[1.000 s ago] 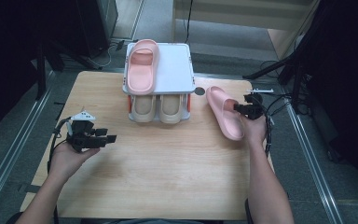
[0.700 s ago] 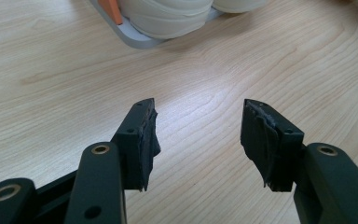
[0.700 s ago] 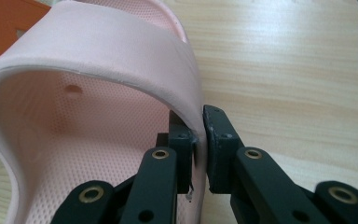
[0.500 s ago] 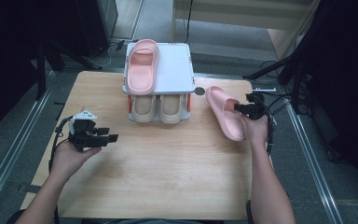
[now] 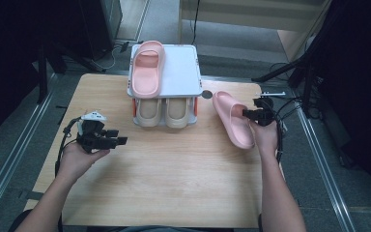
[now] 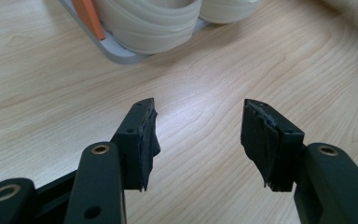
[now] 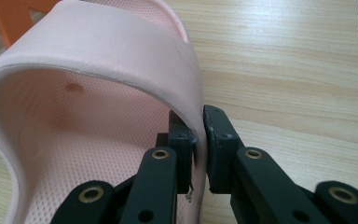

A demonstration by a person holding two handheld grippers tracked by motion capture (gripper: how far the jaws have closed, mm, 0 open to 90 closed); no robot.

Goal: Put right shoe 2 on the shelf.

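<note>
Wood table: grey shoe rack at far edge, pink slipper to its right.

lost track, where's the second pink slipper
In the high view the pink slipper is right of the shoe rack, pinched by the right gripper.

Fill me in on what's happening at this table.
A person is working at a wooden table with a gripper in each hand. The right gripper has its jaws clamped on the strap edge of a pink slipper, beside a small two-level shoe rack. The other pink slipper lies on the rack's top shelf, and a beige pair sits below. The left gripper hovers over the table, jaws open and empty.
</note>
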